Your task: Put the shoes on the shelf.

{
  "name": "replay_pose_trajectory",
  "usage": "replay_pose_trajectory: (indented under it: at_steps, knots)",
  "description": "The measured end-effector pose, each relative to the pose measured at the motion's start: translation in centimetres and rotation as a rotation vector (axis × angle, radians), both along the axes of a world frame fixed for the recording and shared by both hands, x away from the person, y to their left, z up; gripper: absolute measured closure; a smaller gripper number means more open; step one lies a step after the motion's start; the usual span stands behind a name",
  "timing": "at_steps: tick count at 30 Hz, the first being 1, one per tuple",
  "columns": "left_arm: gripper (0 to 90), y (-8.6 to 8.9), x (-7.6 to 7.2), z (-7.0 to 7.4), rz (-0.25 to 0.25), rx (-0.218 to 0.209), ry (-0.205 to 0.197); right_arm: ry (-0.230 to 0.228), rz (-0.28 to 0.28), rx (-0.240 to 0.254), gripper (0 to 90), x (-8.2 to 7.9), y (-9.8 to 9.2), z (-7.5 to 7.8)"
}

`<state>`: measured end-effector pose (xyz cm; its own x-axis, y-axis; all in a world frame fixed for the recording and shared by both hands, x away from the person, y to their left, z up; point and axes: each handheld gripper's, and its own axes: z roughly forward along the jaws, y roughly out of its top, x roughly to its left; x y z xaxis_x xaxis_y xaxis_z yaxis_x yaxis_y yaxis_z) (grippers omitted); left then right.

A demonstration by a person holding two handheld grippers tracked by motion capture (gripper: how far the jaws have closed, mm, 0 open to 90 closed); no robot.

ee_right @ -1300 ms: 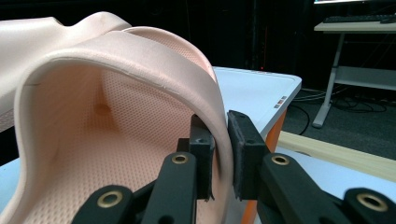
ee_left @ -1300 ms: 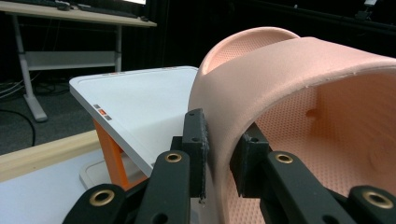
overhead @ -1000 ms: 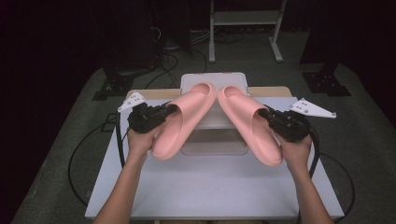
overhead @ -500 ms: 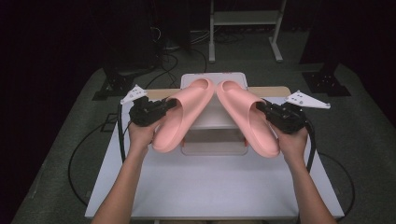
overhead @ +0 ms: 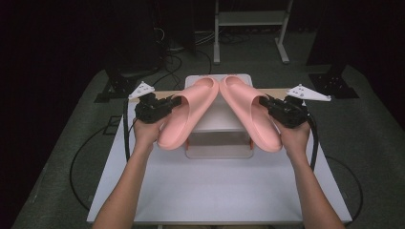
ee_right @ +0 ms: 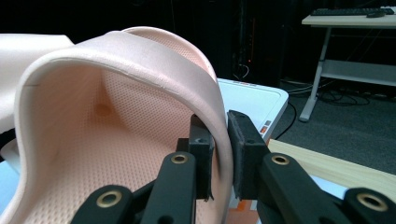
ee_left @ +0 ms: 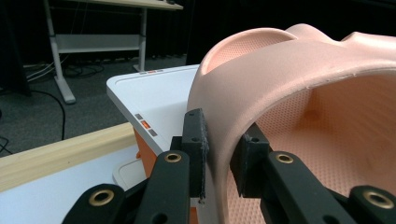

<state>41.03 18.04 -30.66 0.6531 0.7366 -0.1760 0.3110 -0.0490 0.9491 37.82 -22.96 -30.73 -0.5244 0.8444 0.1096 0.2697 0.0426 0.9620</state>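
Bare forearms carry two black grippers, left gripper (overhead: 175, 100) and right gripper (overhead: 263, 101), with brass-ringed rivets, dark padded jaws, grey three-cornered plates and trailing black cables.

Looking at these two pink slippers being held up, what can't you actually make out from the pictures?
- Soles of the left slipper and right slipper: face down in the high view.
- White box on the table: slippers cover its top; its small labels in the left gripper view are too small to read.
- Slipper toes: cut off in both gripper views.

You work in a lab-like recording room: black curtains (overhead: 71, 33) across the frame's top, cables (overhead: 184, 57) on grey carpet, a keyboard desk (ee_right: 350, 18) upper right.
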Motion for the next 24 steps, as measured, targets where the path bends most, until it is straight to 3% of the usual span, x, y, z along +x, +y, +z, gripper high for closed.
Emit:
replay_pose_trajectory:
  at_steps: [16, 24]
  knots:
    - [77.1, -0.5, 2.0, 0.7, 0.029, -0.017, 0.032, 0.03, -0.035, -0.013, 79.5, 2.2, 0.2, 0.5]
    - [77.1, -1.2, 2.9, 1.3, 0.039, 0.013, 0.044, 0.045, -0.05, -0.015, 79.4, 3.0, 0.0, 0.6]
